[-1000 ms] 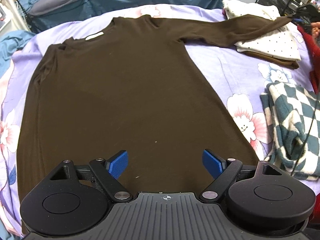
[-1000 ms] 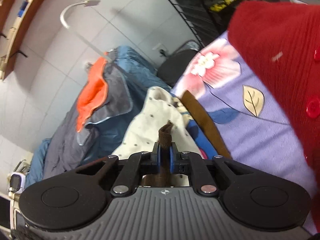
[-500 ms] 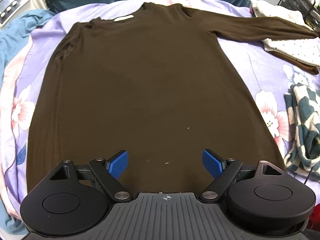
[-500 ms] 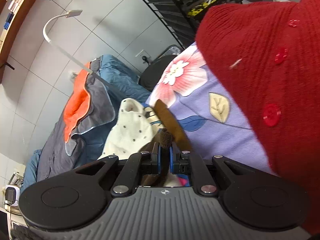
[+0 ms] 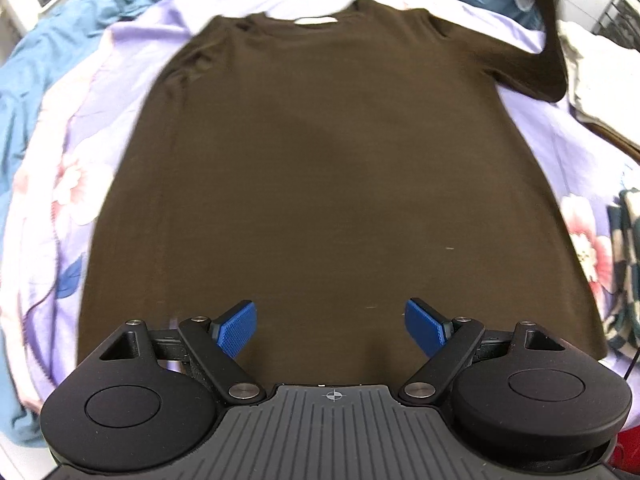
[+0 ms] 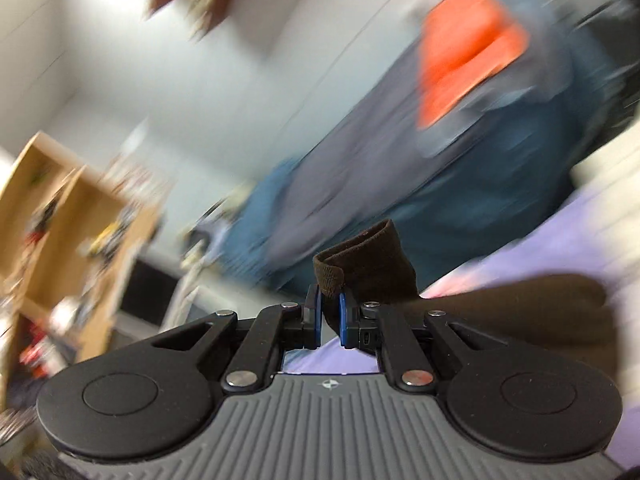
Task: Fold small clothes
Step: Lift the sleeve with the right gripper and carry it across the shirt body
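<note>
Left gripper [image 5: 331, 325]: hovering released over the brown top's [image 5: 320, 168] hem.
Right gripper [image 6: 329, 316]: grasping the sleeve cuff [image 6: 360, 264], lifting it off the bed [image 5: 72, 152].

The right gripper [image 6: 329, 316], clamped on the sleeve cuff [image 6: 362, 264], has swung away from the red garment; the blue-grey bedding [image 6: 400, 168] and a wooden shelf [image 6: 60, 208] now lie blurred beyond its fingers. Ahead of the left gripper [image 5: 330, 330], the brown top's [image 5: 320, 168] sleeve [image 5: 548, 32] now rises upward instead of stretching sideways.
</note>
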Demonstrator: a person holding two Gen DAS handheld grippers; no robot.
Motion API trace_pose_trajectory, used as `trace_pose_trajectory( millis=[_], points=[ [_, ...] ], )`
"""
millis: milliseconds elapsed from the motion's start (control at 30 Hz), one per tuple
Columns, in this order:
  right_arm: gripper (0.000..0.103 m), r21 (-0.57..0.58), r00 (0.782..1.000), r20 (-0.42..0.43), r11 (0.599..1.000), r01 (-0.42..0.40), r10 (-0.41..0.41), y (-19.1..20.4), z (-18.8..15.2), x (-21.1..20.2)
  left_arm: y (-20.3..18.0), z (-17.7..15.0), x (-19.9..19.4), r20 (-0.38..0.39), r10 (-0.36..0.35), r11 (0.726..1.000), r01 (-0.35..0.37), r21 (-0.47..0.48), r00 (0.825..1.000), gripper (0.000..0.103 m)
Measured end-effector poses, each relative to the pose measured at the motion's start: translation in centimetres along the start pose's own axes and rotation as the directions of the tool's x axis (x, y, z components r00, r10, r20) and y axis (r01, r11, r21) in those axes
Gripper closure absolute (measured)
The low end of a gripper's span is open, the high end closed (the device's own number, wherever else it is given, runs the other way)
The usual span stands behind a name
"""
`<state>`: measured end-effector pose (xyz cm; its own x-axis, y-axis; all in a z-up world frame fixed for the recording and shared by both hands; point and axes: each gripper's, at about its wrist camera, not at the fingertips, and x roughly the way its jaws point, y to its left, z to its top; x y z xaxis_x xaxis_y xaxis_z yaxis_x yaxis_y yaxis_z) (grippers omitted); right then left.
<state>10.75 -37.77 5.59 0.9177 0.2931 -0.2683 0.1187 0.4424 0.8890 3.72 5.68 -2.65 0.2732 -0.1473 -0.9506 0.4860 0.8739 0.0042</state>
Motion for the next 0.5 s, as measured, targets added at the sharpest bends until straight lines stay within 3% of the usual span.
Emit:
trace_pose_trajectory(
  millis=[100, 233, 333, 500],
  points=[
    [0.092, 0.019, 0.981, -0.166, 0.995, -0.094, 0.096, 2.9, -5.1, 5.6, 2.5, -0.9, -0.6, 0.004, 0.018, 0.998, -0.017, -0.057, 1.0, 0.0],
    [0.092, -0.058, 0.958, -0.275, 0.993, -0.101, 0.082, 5.9, -11.2, 10.4, 6.4, -2.3, -0.4, -0.019, 0.028, 0.99, -0.03, -0.136, 0.999, 0.0],
    [0.092, -0.07, 0.943, -0.32, 0.991, -0.114, 0.085, 6.9, -14.5, 12.7, 8.5, -2.8, 0.1, -0.044, 0.045, 0.986, -0.051, -0.161, 0.998, 0.0],
    [0.092, -0.109, 0.953, -0.303, 0.993, -0.042, 0.007, 7.2, -17.0, 15.0, 11.2, -2.7, 0.7, -0.053, 0.035, 0.981, -0.044, -0.19, 0.998, 0.0]
  ],
)
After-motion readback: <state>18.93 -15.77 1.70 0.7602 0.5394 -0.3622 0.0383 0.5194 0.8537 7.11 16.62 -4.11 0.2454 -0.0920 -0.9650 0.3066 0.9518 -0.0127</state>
